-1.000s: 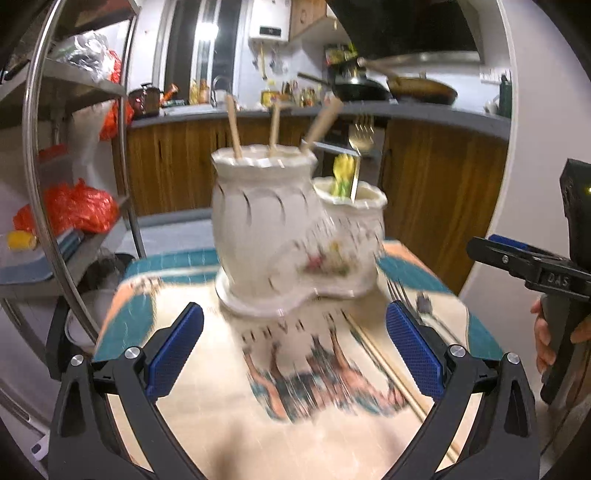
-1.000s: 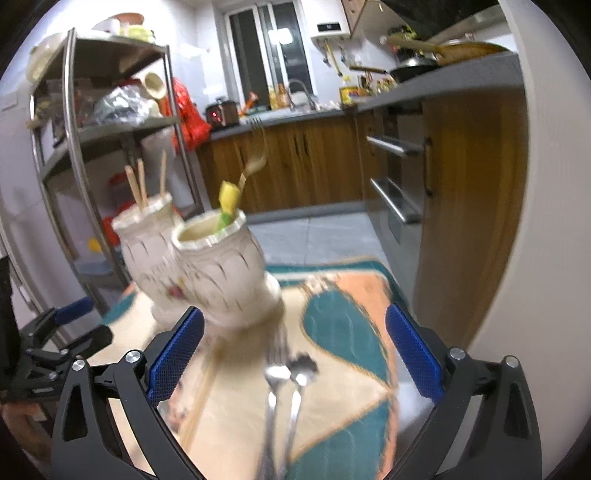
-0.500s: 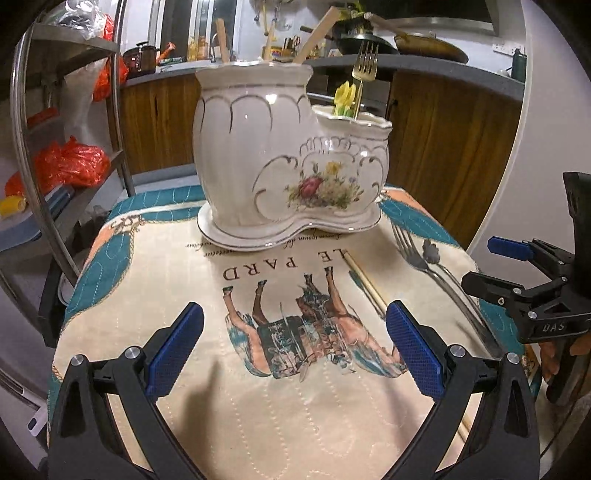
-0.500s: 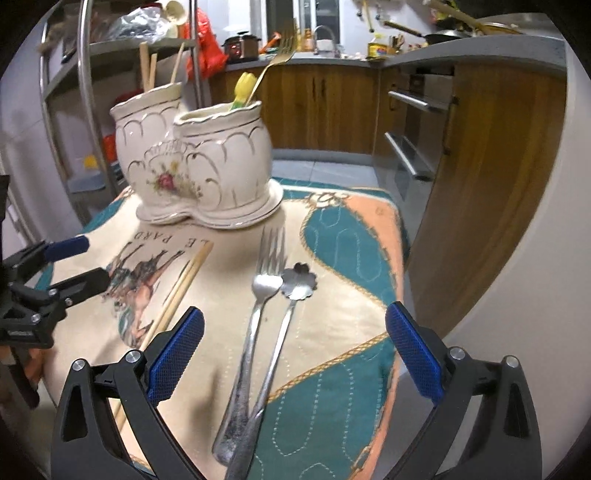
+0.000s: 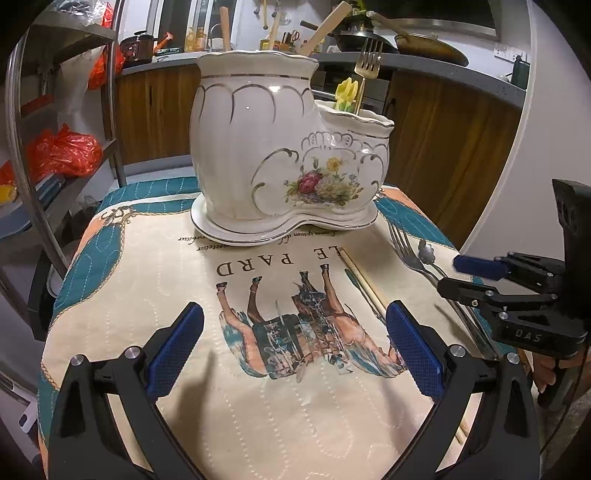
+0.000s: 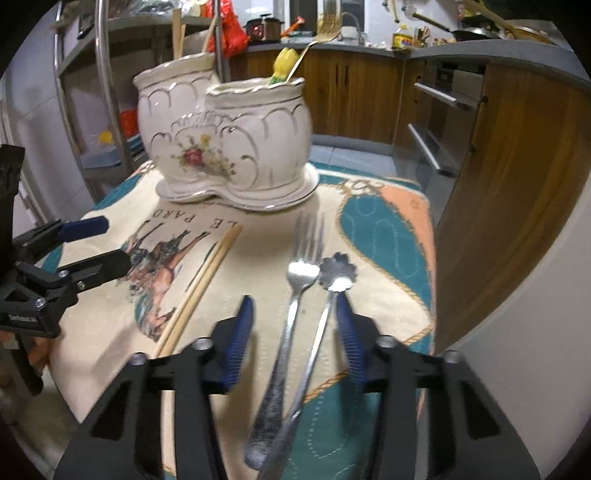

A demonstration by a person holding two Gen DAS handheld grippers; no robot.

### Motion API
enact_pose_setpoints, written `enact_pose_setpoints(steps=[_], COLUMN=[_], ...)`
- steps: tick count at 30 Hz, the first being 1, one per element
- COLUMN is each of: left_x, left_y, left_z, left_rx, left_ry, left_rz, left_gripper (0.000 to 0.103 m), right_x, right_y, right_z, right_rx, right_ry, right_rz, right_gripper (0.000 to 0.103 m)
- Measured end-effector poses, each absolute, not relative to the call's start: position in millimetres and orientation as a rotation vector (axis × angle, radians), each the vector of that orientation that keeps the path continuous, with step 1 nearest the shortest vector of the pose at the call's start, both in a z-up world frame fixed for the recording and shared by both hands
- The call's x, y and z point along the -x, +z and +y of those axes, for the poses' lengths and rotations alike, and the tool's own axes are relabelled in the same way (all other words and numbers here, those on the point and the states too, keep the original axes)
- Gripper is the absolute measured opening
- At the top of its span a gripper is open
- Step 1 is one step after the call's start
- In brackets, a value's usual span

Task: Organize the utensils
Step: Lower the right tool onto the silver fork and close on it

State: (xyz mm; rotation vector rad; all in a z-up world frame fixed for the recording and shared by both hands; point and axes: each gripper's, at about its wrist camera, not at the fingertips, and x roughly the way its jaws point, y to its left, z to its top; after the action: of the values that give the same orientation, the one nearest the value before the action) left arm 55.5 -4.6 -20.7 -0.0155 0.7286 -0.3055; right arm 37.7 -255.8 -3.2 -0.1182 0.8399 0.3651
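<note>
1. Two tools are in view above a worktop (image 5: 122,273) covered by a printed cloth (image 5: 258,406).
2. The left tool (image 5: 293,349) hovers over the horse print with its blue pads far apart, holding nothing.
3. The right tool (image 6: 295,332) sits low at the cloth's right side; its pads are partly apart and straddle the handles of a fork (image 6: 291,295) and a spoon (image 6: 334,280), not pressed on either.
4. Fork and spoon lie side by side on the cloth, heads toward the holder, handles crossing near the tool.
5. Left of them lies a pair of chopsticks (image 6: 199,288), flat on the cloth, tips pointing at the holder.
6. The holder (image 5: 280,155), a white ceramic piece with two joined pots and a flower decal, stands upright on its base at the far end of the cloth.
7. The taller pot holds wooden sticks (image 5: 321,31); the lower pot holds a gold fork (image 5: 364,70), tines up, and something yellow (image 5: 347,92).
8. From the left wrist view, the right tool (image 5: 461,275) shows side-on at the right edge.
9. A metal rack (image 5: 66,122) with red bags stands at left.
</note>
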Motion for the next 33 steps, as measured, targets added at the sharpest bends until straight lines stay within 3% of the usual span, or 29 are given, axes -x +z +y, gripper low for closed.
enact_pose_setpoints(steps=[4, 9, 15, 28, 33], left_x=[-54.7, -52.5, -55.6, -57.7, -60.4], left_y=[-20.4, -21.3, -24.2, -35.9, -35.5], left_z=[-6.1, -13.8, -24.6, -52.5, -53.1], left_rx=[0.008, -0.03, 0.022, -0.043, -0.071], left_ry=[-0.316, -0.31, -0.31, -0.191, -0.155], left_rz=[0.729, 0.748, 0.823, 0.897, 0.898], left_gripper=[0.097, 0.097, 0.097, 0.095, 0.082], right_x=[-41.8, -51.3, -54.6, -53.5, -49.1], right_y=[-7.8, -15.1, -16.1, -10.6, -2.6], right_z=[-250.9, -248.6, -248.9, -267.9, -276.5], right_rx=[0.115, 0.104, 0.095, -0.085, -0.139], right_ry=[0.367, 0.359, 0.369, 0.496, 0.529], right_rz=[0.87, 0.899, 0.886, 0.851, 0.811], right_gripper=[0.026, 0.023, 0.009, 0.006, 0.006])
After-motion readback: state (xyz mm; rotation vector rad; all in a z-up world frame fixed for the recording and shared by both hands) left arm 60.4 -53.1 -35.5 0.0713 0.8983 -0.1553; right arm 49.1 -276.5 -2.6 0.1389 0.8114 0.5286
